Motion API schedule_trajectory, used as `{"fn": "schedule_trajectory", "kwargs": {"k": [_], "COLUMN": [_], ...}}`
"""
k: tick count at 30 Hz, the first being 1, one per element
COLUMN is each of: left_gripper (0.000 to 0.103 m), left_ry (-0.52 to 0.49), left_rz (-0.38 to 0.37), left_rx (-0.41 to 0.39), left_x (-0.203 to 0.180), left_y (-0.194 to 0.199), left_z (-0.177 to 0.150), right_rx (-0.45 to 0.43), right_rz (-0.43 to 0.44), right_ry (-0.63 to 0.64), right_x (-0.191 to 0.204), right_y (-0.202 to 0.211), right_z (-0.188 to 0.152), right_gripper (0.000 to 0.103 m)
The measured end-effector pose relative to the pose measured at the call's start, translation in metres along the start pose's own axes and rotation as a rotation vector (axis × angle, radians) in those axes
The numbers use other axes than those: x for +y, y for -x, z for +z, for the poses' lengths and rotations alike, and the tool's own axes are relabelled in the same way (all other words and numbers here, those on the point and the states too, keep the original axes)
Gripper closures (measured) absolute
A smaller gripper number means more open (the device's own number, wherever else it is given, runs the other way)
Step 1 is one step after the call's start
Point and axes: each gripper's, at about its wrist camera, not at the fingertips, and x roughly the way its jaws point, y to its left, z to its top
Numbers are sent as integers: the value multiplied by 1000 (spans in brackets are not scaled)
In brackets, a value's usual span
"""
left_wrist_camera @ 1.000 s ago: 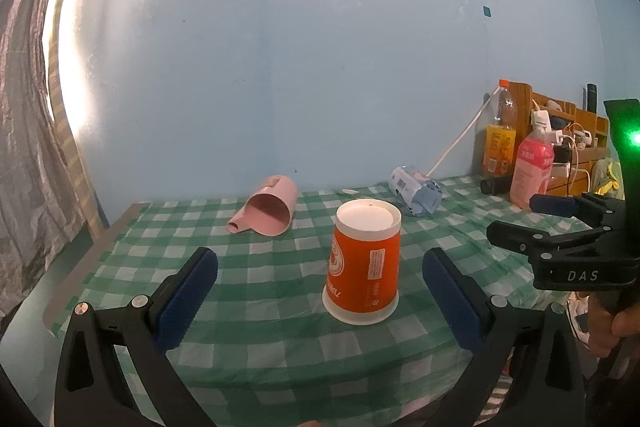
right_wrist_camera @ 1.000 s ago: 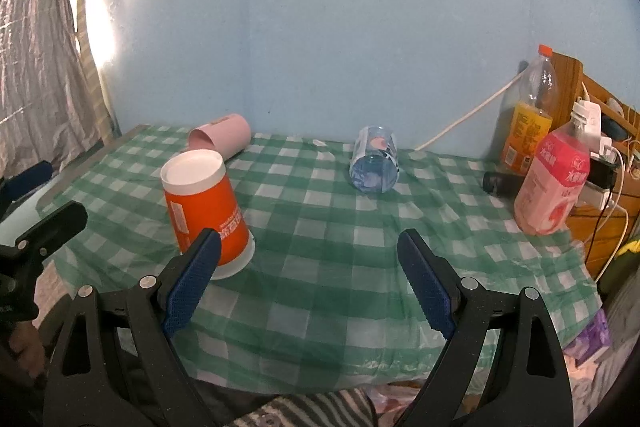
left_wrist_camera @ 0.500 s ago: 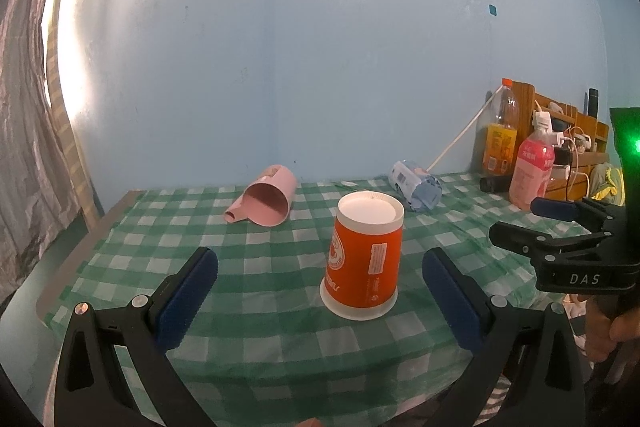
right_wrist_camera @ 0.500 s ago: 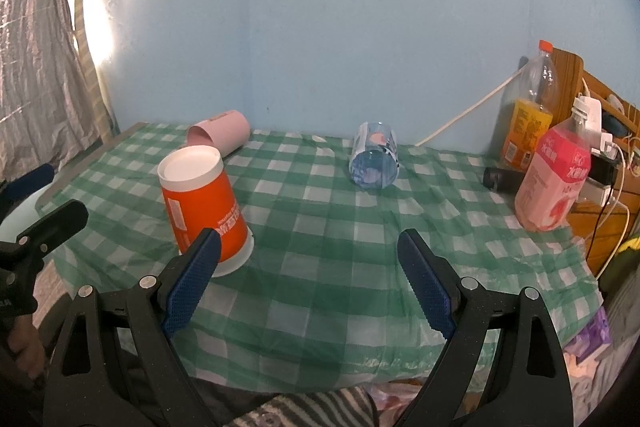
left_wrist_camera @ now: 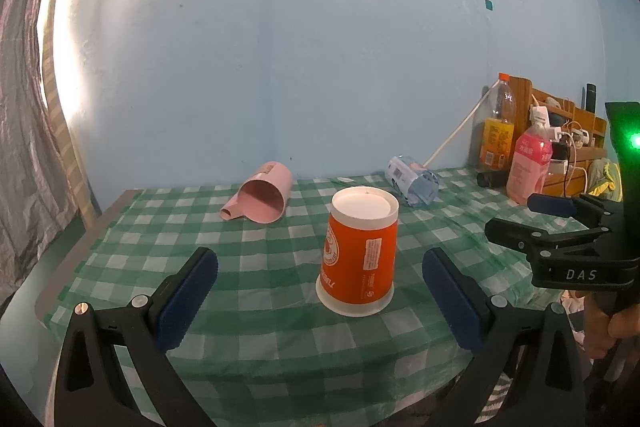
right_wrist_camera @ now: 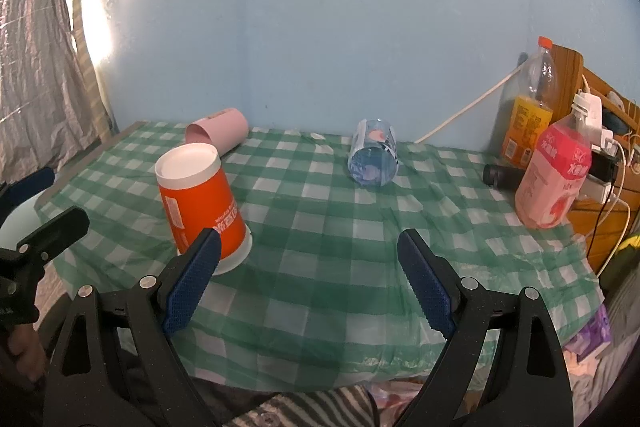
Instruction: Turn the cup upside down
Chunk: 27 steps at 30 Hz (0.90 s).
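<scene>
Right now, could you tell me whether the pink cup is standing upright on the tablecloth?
No, the pink cup lies on its side on the checked tablecloth, its open mouth facing the left wrist camera.

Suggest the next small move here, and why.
Probably turn the right hand-held gripper toward the blue cup: the orange cup already stands rim-down on its wide mouth, while the blue cup and the pink cup lie on their sides. Both hand-held grippers, including the left, are open and empty.
</scene>
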Motion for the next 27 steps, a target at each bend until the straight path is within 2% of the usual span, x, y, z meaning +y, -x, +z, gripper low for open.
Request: {"fn": "schedule_trajectory", "kwargs": {"k": [27], "left_gripper": [0], "left_ry": [13], "left_rz": [8], "left_rx": [10], "left_x": [2], "left_y": [-1], "left_z": [0], "right_rx": [10], "right_rz": [3], "right_ry": [-6], "right_x": [0], "right_y": [-2], "right_z": [-4], "right_gripper": [14]}}
